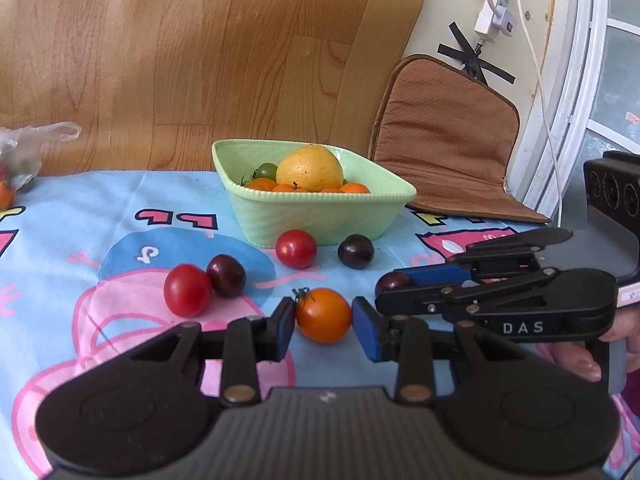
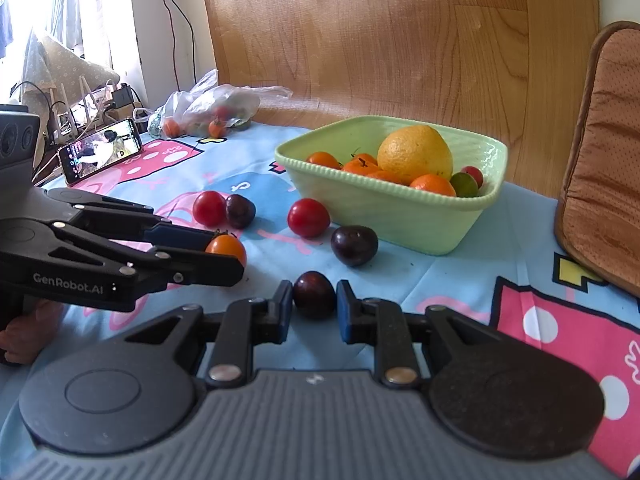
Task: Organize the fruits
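A pale green bowl holds a yellow citrus fruit, small orange tomatoes and a green one. On the cloth in front lie two red tomatoes and two dark plums. My left gripper has its blue pads on either side of an orange tomato that rests on the cloth. My right gripper has its pads around a third dark plum, also on the cloth. Both grippers lie side by side; each shows in the other's view.
A brown padded mat leans against the wall right of the bowl. A plastic bag of fruit and a phone lie at the far left of the table. A wooden panel stands behind. A power strip hangs on the wall.
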The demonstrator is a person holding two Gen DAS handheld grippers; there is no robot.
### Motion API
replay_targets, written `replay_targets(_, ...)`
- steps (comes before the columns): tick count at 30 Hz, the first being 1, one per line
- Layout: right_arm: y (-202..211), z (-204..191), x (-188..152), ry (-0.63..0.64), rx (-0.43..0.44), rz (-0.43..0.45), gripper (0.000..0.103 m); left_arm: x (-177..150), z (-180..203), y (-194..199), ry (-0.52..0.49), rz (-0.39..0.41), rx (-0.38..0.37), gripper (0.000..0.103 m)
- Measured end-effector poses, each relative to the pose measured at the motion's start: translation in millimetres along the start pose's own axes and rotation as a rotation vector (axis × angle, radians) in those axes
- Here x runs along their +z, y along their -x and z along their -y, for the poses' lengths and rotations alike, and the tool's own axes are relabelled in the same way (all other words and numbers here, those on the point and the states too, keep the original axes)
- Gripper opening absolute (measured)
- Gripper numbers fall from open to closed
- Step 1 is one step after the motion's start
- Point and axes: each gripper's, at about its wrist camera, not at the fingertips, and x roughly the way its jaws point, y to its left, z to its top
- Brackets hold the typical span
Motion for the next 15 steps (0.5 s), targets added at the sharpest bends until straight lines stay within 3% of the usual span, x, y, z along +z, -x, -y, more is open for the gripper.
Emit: replay_targets(15, 1.1, -1.4, 0.2, 0.008, 0.002, 0.003, 0.026, 0.4, -1.6, -0.5, 0.001, -0.003, -0.005, 0.032)
